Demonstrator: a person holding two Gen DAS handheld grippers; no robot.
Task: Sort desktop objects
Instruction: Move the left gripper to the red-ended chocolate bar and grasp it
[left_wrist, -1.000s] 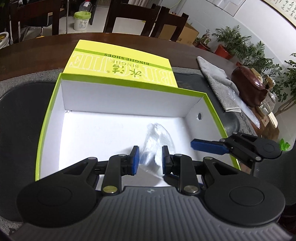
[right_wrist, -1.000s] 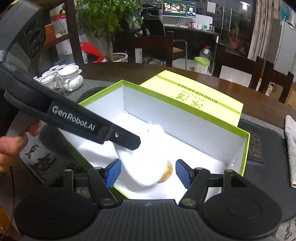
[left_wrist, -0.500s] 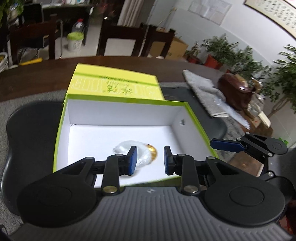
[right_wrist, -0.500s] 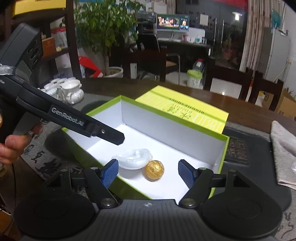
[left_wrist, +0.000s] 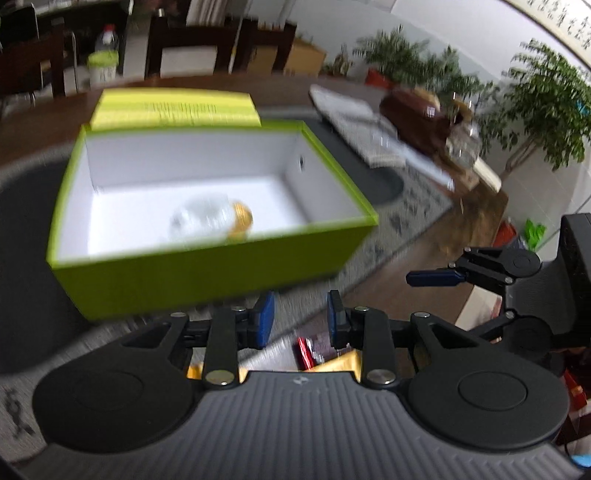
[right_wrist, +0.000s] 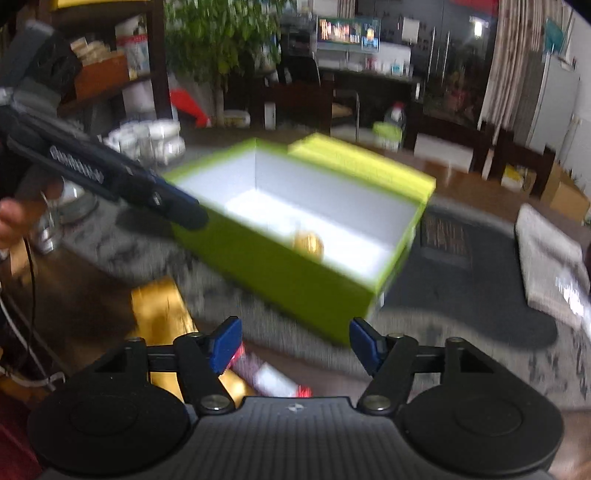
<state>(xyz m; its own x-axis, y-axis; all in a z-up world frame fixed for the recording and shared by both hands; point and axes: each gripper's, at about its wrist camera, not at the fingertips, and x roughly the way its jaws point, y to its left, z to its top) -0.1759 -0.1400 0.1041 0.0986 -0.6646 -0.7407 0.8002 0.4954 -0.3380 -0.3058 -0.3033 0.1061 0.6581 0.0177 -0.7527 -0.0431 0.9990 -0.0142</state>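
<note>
Hand-held gripper, my left (left_wrist: 300, 319): nearly together, empty, directly above red-and-yellow foil packets (left_wrist: 325, 356); my right (right_wrist: 295, 345) closing, empty, equally near them.

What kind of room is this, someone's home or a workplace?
Probably an office or tea room: a dark wooden table with wooden chairs, a white tea set, potted plants and a lit screen.
</note>
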